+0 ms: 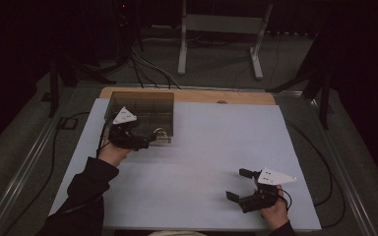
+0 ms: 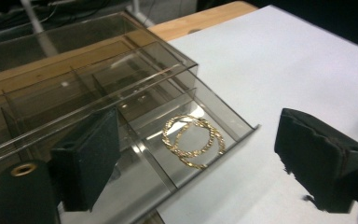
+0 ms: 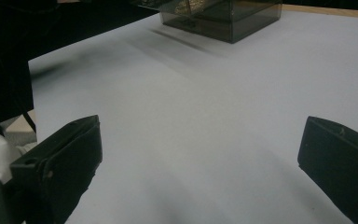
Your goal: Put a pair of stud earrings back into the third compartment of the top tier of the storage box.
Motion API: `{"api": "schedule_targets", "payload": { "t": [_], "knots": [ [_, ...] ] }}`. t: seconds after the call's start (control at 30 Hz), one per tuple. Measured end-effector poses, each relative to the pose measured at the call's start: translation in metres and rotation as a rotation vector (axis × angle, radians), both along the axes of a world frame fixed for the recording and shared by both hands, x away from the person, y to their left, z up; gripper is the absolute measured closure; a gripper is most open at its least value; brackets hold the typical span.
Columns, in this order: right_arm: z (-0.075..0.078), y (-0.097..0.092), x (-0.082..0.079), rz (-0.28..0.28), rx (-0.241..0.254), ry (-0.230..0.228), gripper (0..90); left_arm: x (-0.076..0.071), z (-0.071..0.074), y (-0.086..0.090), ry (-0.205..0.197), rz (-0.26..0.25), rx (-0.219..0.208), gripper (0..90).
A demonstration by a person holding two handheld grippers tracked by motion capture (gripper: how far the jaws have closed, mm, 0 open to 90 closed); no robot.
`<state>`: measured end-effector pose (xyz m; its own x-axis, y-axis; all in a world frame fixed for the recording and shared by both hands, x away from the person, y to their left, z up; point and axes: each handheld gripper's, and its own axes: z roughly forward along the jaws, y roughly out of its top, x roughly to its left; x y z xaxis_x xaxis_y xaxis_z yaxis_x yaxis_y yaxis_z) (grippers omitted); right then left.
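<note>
Gold chain (image 2: pixel 194 141) lies in drawer (image 2: pixel 242 122), between open jaws.

Smoked clear organiser box (image 1: pixel 142 110) stood far left on white table sheet (image 1: pixel 202 147); left gripper (image 1: pixel 145 141) at its near edge; right gripper (image 1: pixel 237 184) near right, jaws apart.

**Inspector:** Fixed camera position?

**Assistant:** Above the person's edge of the tabletop (image 1: pixel 202 162), looking forward and down — far enough back to take in the whole white sheet and the floor beyond it.

**Inspector:** The two riding cameras?

**Assistant:** The left claw (image 2: pixel 205 163) camera sits very near the smoked drawer box (image 2: pixel 98 88), looking into it. The right claw (image 3: pixel 200 163) camera looks low across the sheet — the same box (image 3: pixel 223 16) appears far off at its top edge.
</note>
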<state>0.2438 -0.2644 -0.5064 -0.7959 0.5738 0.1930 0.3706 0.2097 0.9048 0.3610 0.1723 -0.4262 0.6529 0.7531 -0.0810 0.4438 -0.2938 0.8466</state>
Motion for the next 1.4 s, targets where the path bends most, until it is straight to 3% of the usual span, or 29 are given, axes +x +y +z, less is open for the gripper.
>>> {"api": "schedule_targets", "payload": {
  "t": [0.2, 0.57, 0.83, 1.03, 1.23, 1.4],
  "knots": [
    [0.0, 0.0, 0.0, -0.002, 0.001, 0.001, 0.0, -0.016, 0.0, 0.011, 0.013, -0.056, -0.035, 3.0],
    [-0.001, 0.001, 0.001, -0.001, -0.004, 0.005, 0.0, -0.046, -0.014, 0.032, 0.006, -0.088, -0.073, 0.8],
    [-0.001, 0.001, 0.001, -0.001, -0.003, 0.004, 0.0, -0.06, -0.037, 0.038, 0.039, -0.134, -0.078, 0.8],
    [-0.001, 0.001, 0.001, -0.003, -0.003, 0.006, 0.0, -0.068, -0.056, 0.045, 0.056, -0.121, -0.1, 0.9],
    [-0.001, 0.001, 0.001, -0.002, -0.003, 0.009, 0.0, -0.077, -0.074, 0.05, 0.095, -0.108, -0.066, 0.9],
    [-0.001, 0.001, 0.001, -0.002, -0.005, 0.009, 0.0, -0.087, -0.085, 0.058, 0.097, -0.088, -0.06, 0.9]
  ]
}}
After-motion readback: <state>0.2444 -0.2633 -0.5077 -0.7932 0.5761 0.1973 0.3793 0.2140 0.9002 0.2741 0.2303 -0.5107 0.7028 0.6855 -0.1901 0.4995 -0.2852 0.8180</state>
